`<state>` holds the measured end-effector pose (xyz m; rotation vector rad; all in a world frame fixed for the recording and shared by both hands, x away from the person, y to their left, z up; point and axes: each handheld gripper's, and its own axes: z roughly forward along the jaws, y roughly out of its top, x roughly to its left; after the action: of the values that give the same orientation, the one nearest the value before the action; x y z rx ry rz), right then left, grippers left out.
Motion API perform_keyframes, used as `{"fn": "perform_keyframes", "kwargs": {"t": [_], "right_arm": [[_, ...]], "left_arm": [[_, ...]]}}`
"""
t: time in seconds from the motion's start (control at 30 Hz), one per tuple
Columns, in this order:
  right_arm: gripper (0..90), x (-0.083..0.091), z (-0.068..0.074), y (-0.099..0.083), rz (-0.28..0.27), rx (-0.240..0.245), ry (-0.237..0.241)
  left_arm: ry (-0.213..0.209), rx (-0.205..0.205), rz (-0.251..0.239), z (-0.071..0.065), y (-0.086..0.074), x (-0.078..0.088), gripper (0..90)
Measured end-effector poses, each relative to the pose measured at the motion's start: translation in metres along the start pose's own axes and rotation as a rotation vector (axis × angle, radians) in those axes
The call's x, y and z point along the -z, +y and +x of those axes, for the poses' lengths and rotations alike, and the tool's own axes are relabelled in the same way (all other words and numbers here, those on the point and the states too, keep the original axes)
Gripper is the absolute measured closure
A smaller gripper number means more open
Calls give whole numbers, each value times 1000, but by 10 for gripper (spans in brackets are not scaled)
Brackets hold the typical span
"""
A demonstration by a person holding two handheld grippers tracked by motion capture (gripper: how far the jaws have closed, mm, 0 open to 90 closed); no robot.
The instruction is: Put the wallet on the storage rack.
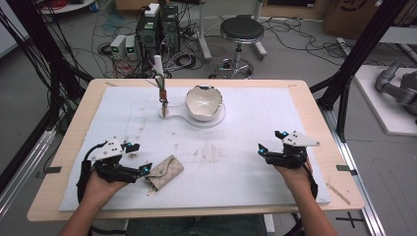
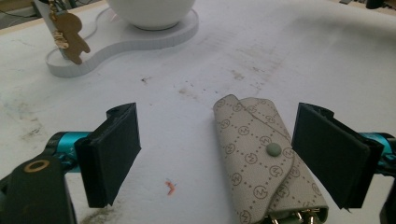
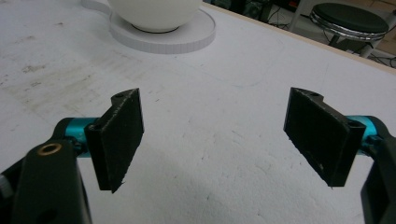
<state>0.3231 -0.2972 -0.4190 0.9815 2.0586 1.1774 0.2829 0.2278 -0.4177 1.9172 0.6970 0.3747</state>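
A small key pouch [image 2: 265, 161] of cream, grained leather-like material, printed with a repeating round monogram and dotted diamond lines, lies flat on the bench between the jaws of the left gripper [image 2: 229, 158], closer to the right-hand jaw and touching neither. Its flap folds over in a soft curve and closes with one pale green snap; metal key hooks peek from its near end. The high view shows the pouch [image 1: 164, 172] lying at a slant just beside the left gripper [image 1: 134, 158], with a small loop trailing from its lower end.

The left jaws stand wide apart and hold nothing; each is a flat black rectangular pad on a teal stem. Ahead of them a white foam base [image 2: 116, 44] with a rounded outline carries a smooth white bowl [image 2: 150, 11] and a post where a tan, figure-shaped charm [image 2: 70, 36] hangs. From above, the bowl [image 1: 203, 102] has a jagged, broken-looking rim.

The bench [image 1: 314, 105] is pale wood under a white, stained, pebbly foam sheet [image 3: 224, 154]. The right gripper [image 3: 215, 135] hovers over bare foam, jaws spread wide and empty. A black round stool [image 3: 350, 18] stands beyond the bench edge.
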Motion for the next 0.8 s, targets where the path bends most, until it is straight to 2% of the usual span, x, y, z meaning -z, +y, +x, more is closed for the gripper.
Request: {"fn": "perform_keyframes", "kwargs": {"t": [0.2, 0.37, 0.47, 0.57, 0.73, 0.8], "right_arm": [[204, -1, -2, -1, 2, -2, 0], [204, -2, -3, -1, 10, -1, -4], [204, -3, -3, -1, 13, 1, -1], [204, -3, -3, -1, 16, 2, -2], [204, -4, -3, -1, 17, 6, -1], [204, -4, -3, -1, 13, 10, -1]], "left_arm": [[-24, -19, 35, -4, 0, -9, 154], [-46, -9, 76, -7, -3, -18, 154], [-59, -33, 113, -12, -3, -24, 154], [-71, -40, 134, -17, -4, -29, 154], [-53, -31, 166, -25, -4, -35, 154], [-42, -40, 191, -27, -5, -37, 154]]}}
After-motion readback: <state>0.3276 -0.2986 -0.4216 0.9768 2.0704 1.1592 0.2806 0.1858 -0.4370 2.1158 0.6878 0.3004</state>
